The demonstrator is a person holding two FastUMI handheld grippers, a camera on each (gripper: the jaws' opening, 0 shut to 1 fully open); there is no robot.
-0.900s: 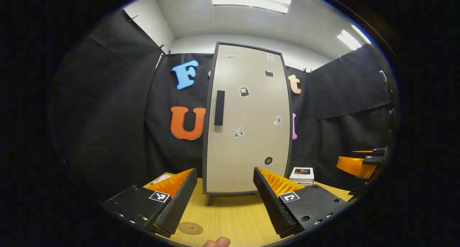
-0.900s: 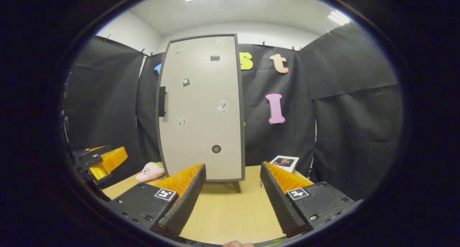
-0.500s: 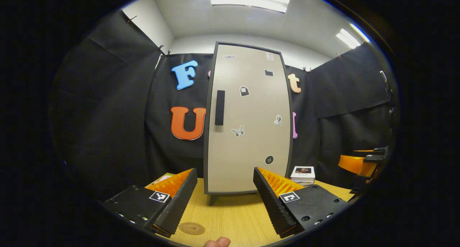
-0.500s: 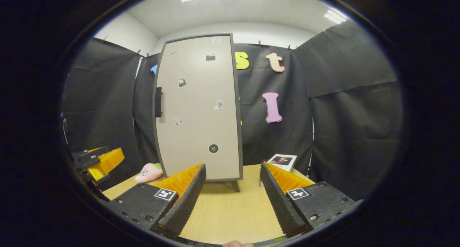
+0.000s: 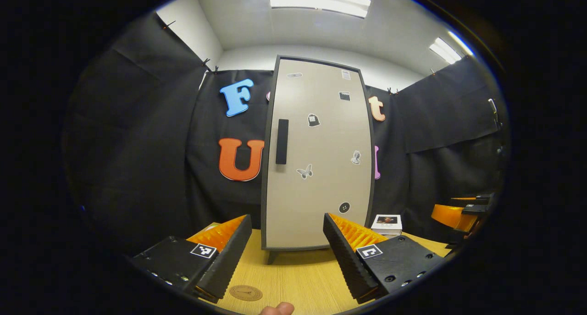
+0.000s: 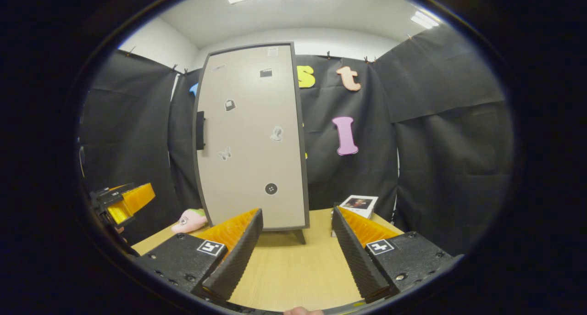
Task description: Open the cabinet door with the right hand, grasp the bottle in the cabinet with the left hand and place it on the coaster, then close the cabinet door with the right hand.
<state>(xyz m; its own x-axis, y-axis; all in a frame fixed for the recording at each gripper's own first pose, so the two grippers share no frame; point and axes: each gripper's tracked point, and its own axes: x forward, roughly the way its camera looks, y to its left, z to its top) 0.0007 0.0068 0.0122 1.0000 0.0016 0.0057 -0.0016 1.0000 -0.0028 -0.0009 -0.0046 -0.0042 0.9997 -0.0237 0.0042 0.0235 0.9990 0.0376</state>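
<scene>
Your right gripper (image 6: 293, 255) has drifted slightly right of the cabinet door (image 6: 250, 136); handle (image 6: 200, 130) untouched, both grippers' jaws spread, door not opened yet

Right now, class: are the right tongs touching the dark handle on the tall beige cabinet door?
Apart. In the right gripper view the right tongs hang open over the wooden table, well short of the dark handle on the closed beige cabinet door.

We are drifting the right gripper (image 6: 296, 255) rightward, so the cabinet (image 6: 250, 136) is sliding left in the right gripper view, while the left gripper (image 5: 286, 255) is tilting slightly up.
</scene>
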